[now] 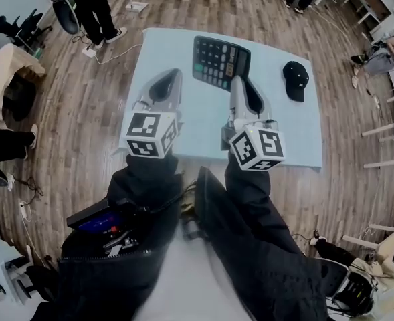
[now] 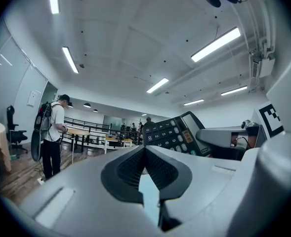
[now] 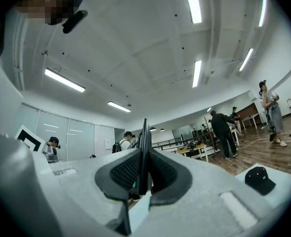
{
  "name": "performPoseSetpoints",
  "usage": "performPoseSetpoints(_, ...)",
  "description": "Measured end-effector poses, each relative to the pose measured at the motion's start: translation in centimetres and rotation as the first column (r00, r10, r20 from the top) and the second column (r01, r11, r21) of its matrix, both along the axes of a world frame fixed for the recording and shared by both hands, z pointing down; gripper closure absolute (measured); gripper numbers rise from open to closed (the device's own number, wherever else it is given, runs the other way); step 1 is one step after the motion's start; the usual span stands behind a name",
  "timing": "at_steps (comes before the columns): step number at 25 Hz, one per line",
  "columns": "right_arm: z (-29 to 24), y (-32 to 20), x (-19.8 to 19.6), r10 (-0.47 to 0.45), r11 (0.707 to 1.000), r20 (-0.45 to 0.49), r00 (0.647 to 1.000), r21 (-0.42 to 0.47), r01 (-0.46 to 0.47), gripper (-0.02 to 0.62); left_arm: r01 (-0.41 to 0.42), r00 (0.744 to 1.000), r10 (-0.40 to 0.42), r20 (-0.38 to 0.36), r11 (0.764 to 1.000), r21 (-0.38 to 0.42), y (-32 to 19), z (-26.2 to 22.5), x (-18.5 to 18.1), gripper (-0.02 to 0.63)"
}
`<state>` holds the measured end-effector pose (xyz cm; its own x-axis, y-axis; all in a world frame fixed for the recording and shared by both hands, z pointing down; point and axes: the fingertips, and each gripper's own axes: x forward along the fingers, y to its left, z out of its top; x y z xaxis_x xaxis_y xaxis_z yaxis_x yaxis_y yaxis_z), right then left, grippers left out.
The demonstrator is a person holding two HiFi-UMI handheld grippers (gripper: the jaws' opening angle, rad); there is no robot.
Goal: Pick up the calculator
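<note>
We hold both grippers out side by side, roughly level, with our dark-sleeved forearms [image 1: 146, 179] behind them. Our left gripper [image 1: 172, 73] has its fingers [image 2: 128, 169] pressed together with nothing between them. Our right gripper [image 1: 238, 80] has its fingers [image 3: 123, 174] clamped on the calculator [image 1: 221, 61].

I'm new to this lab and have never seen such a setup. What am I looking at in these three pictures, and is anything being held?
There is no robot here: a person holds a two-jaw gripper in each hand. The head view looks down from a camera on the person's head. The other two pictures come from a camera riding on each gripper, looking along its jaws. Below is a light blue table with a black cap lying on it. The right gripper is clamped on the edge of a black calculator, which its own view shows edge-on between the jaws. The left gripper is shut with nothing in it.
</note>
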<state>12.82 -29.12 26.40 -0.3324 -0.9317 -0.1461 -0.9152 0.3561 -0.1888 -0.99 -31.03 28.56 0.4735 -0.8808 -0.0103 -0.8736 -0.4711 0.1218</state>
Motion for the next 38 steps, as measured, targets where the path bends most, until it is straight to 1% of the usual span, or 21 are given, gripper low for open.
performPoseSetpoints(5, -1.4, -0.4, 0.0, -0.005, 0.999, 0.0, 1.0, 0.052, 0.005, 0.552, 0.003, 1.0, -0.003, 0.002, 0.999, 0.045, -0.9, -1.5, 0.0, 0.609)
performPoseSetpoints(14, -3.7, 0.3, 0.5, 0.027, 0.991, -0.026, 0.999, 0.13, -0.023, 0.552, 0.004, 1.0, -0.003, -0.002, 0.997, 0.082, -1.0, -2.7, 0.5, 0.609)
performPoseSetpoints(28, -4.5, 1.3, 1.0, 0.043, 0.988, -0.035, 0.998, 0.147, -0.037, 0.552, -0.019, 1.0, 0.019, 0.005, 0.996, 0.088, -0.6, -3.0, 1.3, 0.609)
performPoseSetpoints(38, -3.7, 1.4, 0.8, 0.037, 0.991, -0.049, 0.998, 0.131, -0.03, 0.552, -0.033, 0.999, 0.032, 0.006, 0.996, 0.078, -0.4, -2.5, 1.5, 0.609)
